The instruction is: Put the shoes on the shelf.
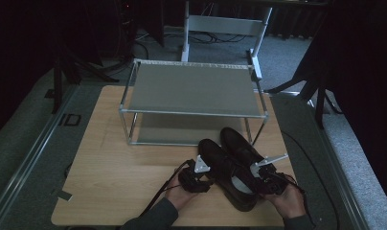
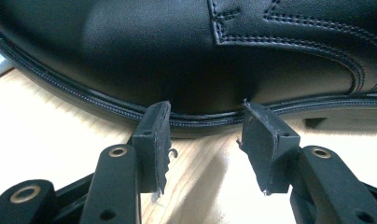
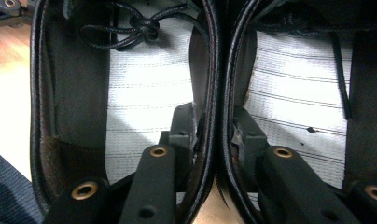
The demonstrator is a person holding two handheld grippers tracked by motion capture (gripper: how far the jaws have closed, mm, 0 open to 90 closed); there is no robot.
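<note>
The right gripper (image 3: 213, 126) is pinching the two black shoes together: in the right gripper view one jaw is sitting inside the left shoe (image 3: 70, 93) and the other inside the right shoe (image 3: 364, 93), and the two inner collar walls are being squeezed side by side between them. Pale striped insoles are showing in both openings, and a knotted black lace (image 3: 144, 28) is lying at the far end of the left one. In the high view this gripper (image 1: 268, 179) is sitting at the heel end of the pair, held by the person's right hand (image 1: 290, 201) near the table's near right edge. The left gripper (image 2: 205, 135) is standing spread, holding nothing; its jaw tips are resting just at the welt along the shoe's outer side, with bare wood showing between them. From above, that gripper (image 1: 195, 179) is lying just left of the shoes, in the left hand (image 1: 179, 196). The shoes (image 1: 230, 160) are lying together on the wooden table (image 1: 119, 177), right of centre, toes pointing far and a little left toward the metal two-tier rack (image 1: 191, 88), whose near right leg is standing just beside the toes. Both grey shelves of the rack are bare.
</note>
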